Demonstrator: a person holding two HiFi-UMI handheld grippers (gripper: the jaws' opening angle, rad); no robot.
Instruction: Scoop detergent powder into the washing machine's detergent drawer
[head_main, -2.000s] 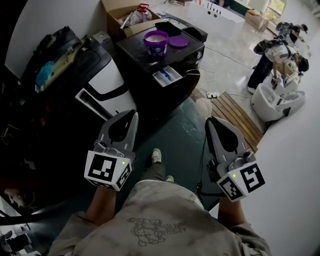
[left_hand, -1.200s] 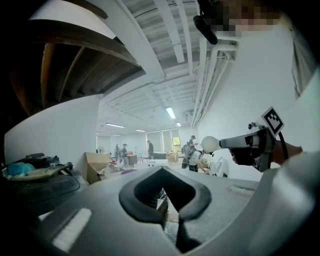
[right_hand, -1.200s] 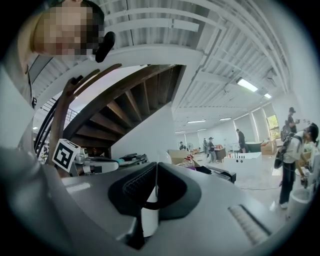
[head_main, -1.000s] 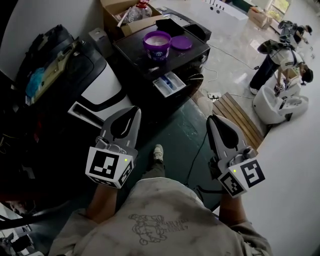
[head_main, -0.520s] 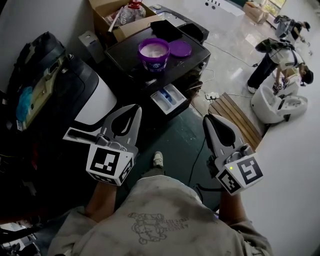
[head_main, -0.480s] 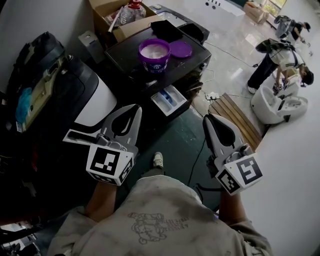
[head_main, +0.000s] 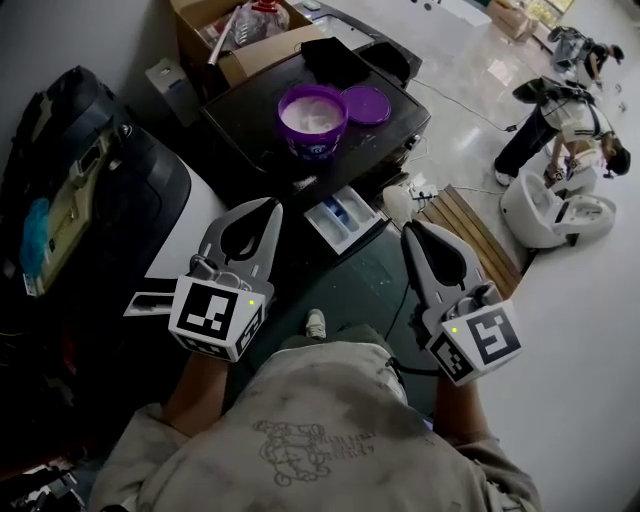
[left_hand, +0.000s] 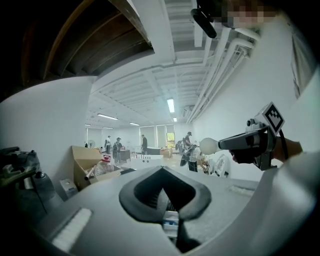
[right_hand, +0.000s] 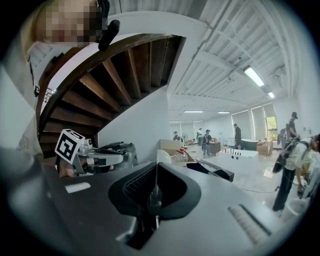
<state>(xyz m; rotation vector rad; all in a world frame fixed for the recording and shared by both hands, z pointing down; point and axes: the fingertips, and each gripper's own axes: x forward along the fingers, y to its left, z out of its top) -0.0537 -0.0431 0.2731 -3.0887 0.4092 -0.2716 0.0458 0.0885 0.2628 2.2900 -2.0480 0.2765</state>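
One black washing machine (head_main: 250, 115) at twelve o'clock, top serving as counter. Left gripper (head_main: 271, 204) and right gripper (head_main: 410, 228) held short of it, jaws shut tip to tip, empty. Detergent drawer (head_main: 341, 218) pulled out to take powder. Purple detergent tub (head_main: 312, 122) above, uncapped for scooping, lid (head_main: 369, 104) at its three o'clock. No legible writing; tub label too small.

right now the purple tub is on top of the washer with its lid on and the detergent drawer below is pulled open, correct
Not quite: the lid is off, lying on the washer beside the purple tub, as the head view shows. The rest holds: the tub stands on the washer and the detergent drawer below is pulled open.
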